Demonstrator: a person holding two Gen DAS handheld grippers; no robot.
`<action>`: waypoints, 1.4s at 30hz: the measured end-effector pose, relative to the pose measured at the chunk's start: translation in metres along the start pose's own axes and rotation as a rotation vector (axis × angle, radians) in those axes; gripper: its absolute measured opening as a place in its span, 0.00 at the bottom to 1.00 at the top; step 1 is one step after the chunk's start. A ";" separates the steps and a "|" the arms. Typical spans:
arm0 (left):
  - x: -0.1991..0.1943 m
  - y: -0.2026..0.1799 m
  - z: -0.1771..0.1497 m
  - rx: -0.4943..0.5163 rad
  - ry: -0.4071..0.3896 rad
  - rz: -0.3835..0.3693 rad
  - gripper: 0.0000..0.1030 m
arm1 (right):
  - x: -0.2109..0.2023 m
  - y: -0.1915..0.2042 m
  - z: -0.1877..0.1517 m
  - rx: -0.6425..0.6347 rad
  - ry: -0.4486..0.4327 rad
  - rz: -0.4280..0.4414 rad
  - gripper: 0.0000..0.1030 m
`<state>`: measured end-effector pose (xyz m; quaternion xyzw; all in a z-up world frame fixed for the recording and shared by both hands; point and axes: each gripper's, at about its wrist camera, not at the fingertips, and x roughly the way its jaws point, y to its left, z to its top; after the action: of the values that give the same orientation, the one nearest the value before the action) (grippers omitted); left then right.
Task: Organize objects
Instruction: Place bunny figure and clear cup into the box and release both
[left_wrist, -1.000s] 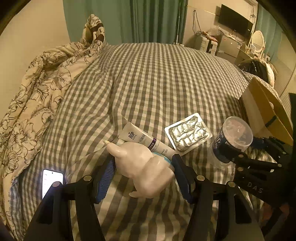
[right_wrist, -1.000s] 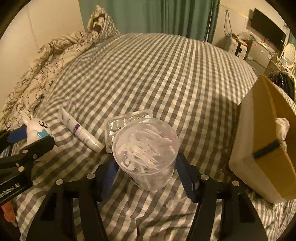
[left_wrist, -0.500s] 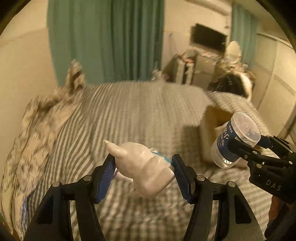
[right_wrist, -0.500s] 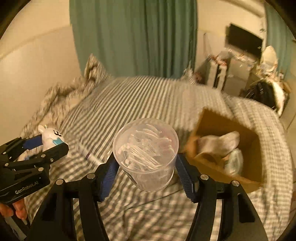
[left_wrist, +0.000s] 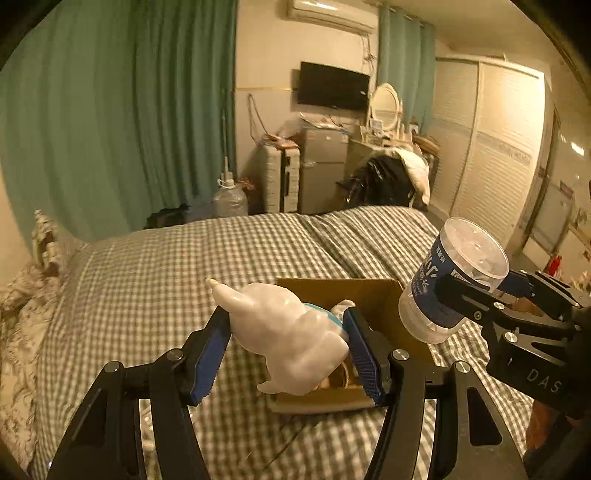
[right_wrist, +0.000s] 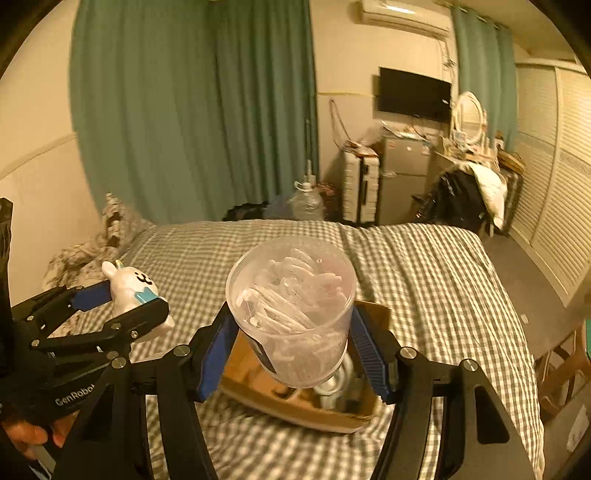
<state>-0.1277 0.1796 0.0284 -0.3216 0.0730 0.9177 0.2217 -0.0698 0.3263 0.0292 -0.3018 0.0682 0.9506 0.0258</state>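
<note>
Left hand-held gripper (left_wrist: 288, 349) clamped rabbit figure (left_wrist: 286, 332) across body, held in air above box (left_wrist: 373, 295) on bed (left_wrist: 147, 295). Figure looked hard, glossy, likely slippery and breakable; body grip seemed safest.

Right hand-held gripper (right_wrist: 293, 343) squeezed clear tub (right_wrist: 291, 310) at mid-wall, over box. Tub packed with white floss picks; probably light, thin-walled, crushable.

Box open-topped, already held metal tin and white items, partly hidden.
</note>
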 end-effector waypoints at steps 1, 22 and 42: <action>0.011 -0.004 0.001 0.005 0.012 -0.006 0.62 | 0.008 -0.010 -0.001 0.010 0.011 -0.004 0.60; 0.095 -0.026 -0.012 0.060 0.116 -0.046 0.90 | 0.068 -0.060 -0.017 0.131 0.068 -0.024 0.81; -0.115 0.113 -0.018 -0.088 -0.091 0.218 1.00 | -0.073 0.101 0.006 -0.109 -0.099 0.080 0.90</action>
<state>-0.0890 0.0325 0.0855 -0.2790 0.0572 0.9523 0.1096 -0.0233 0.2265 0.0879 -0.2525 0.0269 0.9669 -0.0253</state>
